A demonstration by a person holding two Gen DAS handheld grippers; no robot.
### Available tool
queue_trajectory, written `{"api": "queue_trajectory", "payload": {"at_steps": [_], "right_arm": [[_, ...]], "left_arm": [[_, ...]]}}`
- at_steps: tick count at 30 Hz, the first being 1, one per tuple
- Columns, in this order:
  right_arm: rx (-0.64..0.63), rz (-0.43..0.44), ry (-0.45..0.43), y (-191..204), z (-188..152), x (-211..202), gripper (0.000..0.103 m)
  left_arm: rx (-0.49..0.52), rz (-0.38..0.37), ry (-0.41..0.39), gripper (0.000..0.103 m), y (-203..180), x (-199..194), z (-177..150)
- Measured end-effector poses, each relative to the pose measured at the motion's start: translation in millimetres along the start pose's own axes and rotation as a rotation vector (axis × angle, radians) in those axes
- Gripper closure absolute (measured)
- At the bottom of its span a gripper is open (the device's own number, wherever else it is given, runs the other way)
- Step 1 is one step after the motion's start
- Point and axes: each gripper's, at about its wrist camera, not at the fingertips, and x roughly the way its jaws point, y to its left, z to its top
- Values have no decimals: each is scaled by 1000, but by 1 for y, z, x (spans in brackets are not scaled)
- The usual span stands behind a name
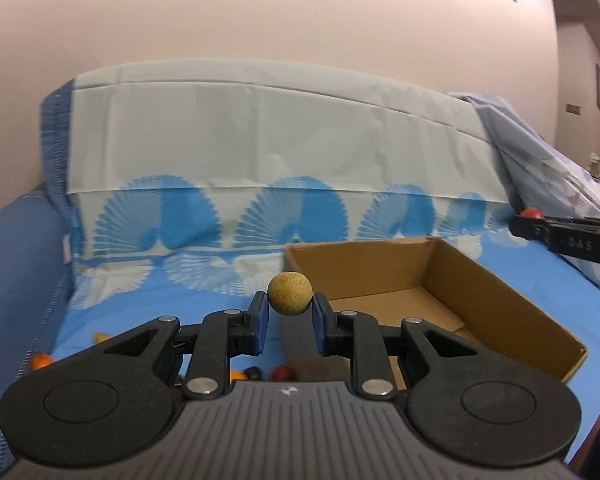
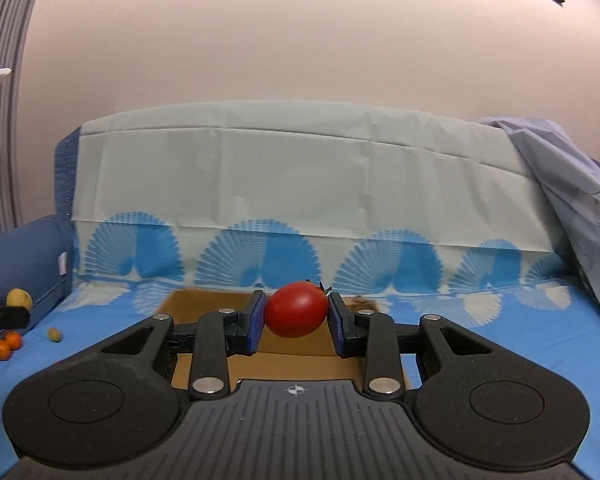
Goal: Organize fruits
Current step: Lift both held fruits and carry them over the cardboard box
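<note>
Two fruits aloft: left gripper (image 1: 290, 316) pinches a tan longan (image 1: 290, 294), right gripper (image 2: 296, 320) clamps a red tomato (image 2: 296, 309), both carried above the cardboard box (image 1: 480, 300), likely for dropping in.

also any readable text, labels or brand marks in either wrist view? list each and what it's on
"DAS": white letters on the side of the right gripper, seen at the right edge of the left wrist view; any letters before them are too blurred to read.
Small round crosshair mark, no letters: on the body of the left gripper and the same on the right gripper's body in its own view.
The cardboard box shows no print.
</note>
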Motion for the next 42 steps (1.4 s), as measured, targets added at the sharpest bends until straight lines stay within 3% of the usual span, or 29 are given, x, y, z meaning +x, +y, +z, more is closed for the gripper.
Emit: {"api": "queue_trajectory", "payload": {"at_steps": [8, 17, 24, 42], "right_arm": [[-14, -35, 18, -9, -2, 6, 69], [-40, -88, 49, -25, -11, 7, 69], [-33, -127, 75, -34, -15, 15, 68], [-76, -105, 106, -23, -16, 25, 68]], "left_arm": [[18, -76, 13, 77, -32, 22, -22], [-21, -128, 12, 77, -37, 36, -21], [8, -162, -4, 77, -52, 36, -23], [107, -215, -13, 77, -88, 28, -36]]}}
